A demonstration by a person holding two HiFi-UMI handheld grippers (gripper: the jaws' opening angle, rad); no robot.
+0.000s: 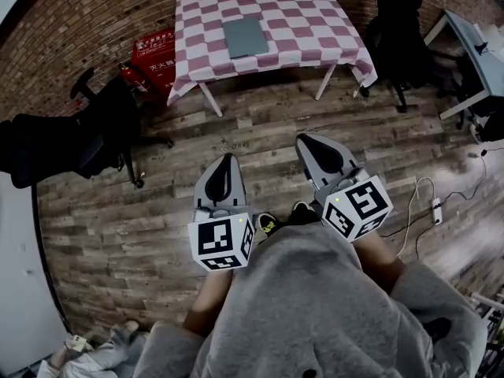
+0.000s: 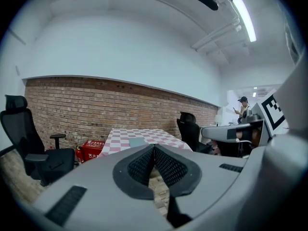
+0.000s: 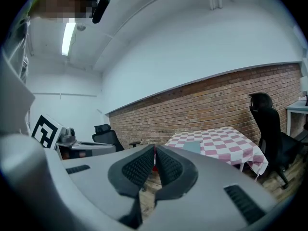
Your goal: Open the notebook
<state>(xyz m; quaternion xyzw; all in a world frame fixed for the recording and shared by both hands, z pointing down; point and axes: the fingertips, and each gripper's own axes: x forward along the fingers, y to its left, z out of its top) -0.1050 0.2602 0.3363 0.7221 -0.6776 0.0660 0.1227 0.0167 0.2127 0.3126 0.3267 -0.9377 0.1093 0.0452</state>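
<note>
A grey notebook (image 1: 245, 37) lies closed in the middle of a table with a pink-and-white checked cloth (image 1: 303, 26), well ahead of me across the wooden floor. It also shows as a small grey patch, the notebook (image 2: 138, 142) in the left gripper view and the notebook (image 3: 192, 147) in the right gripper view. My left gripper (image 1: 229, 158) and right gripper (image 1: 302, 139) are held side by side above the floor, both pointing toward the table and far from it. Both are shut with nothing between the pads.
A red box (image 1: 153, 51) and a fire extinguisher stand on the floor left of the table. Black office chairs stand at the left (image 1: 94, 132) and behind the table's right (image 1: 398, 30). A white desk (image 1: 472, 61) and a cable with a power strip (image 1: 435, 207) are at the right.
</note>
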